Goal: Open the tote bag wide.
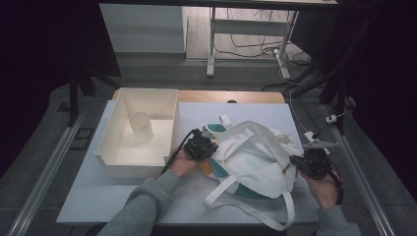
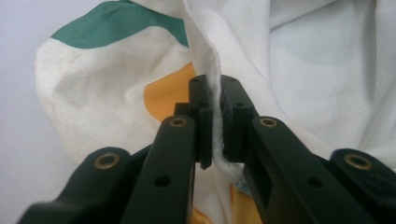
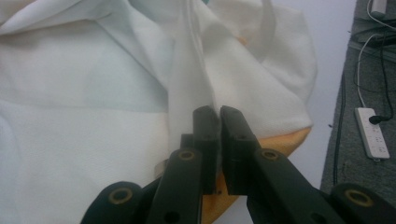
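A crumpled white cloth bag (image 1: 251, 152) with green and orange patches lies on the white table (image 1: 108, 196), right of centre. At the bag's left side, my left gripper (image 1: 212, 141) is shut on a raised white fold. In the left gripper view that fold (image 2: 208, 56) runs down between the jaws of the left gripper (image 2: 215, 93), which pinch it tight. My right gripper (image 1: 294, 160) is at the bag's right edge. In the right gripper view the right gripper (image 3: 218, 114) is shut on a ridge of the bag's fabric (image 3: 191, 79) above an orange corner.
A white rectangular bin (image 1: 110, 164) stands on the left of the table with a white cup (image 1: 140, 127) inside. The bag's long straps (image 1: 246, 209) trail toward the front edge. A power strip (image 3: 372, 133) and cables lie on the floor past the table's right edge.
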`<state>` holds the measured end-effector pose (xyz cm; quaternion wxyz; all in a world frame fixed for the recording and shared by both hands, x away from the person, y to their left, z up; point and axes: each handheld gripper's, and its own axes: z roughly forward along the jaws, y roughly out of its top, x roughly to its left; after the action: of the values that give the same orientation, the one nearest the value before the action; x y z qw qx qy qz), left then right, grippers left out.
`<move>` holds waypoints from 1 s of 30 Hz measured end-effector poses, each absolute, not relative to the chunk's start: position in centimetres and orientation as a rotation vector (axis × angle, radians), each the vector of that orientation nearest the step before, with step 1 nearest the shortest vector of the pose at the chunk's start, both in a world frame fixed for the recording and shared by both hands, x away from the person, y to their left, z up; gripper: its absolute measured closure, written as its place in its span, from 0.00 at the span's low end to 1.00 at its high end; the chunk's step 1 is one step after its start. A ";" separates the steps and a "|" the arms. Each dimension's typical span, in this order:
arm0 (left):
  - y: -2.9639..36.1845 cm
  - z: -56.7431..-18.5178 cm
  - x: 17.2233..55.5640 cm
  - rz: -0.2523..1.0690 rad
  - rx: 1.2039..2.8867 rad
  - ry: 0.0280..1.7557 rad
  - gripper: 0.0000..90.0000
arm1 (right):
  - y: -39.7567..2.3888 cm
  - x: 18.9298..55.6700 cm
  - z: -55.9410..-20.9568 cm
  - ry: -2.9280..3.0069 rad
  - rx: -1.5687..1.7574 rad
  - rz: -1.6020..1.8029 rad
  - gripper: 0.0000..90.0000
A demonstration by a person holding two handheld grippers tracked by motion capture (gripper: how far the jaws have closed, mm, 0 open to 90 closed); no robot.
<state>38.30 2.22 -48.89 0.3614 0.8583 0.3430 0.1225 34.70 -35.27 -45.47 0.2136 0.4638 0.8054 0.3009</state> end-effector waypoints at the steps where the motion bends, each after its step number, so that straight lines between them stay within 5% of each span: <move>1: 2.2 -48.9 38.3 0.315 2.212 0.884 0.93 | -35.5 34.7 -45.4 2.227 1.290 0.841 0.95; 10: 2.2 -49.0 38.3 0.309 2.217 0.882 0.93 | -37.1 34.7 -44.7 2.131 1.322 0.872 0.95; 30: 2.2 -49.3 38.3 0.306 2.226 0.890 0.93 | -38.7 36.9 -48.8 2.132 1.450 0.805 0.95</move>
<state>38.28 2.19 -49.31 0.3545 0.8612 0.3444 0.1185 36.94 -38.67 -48.81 0.2184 0.5238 0.7703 0.2910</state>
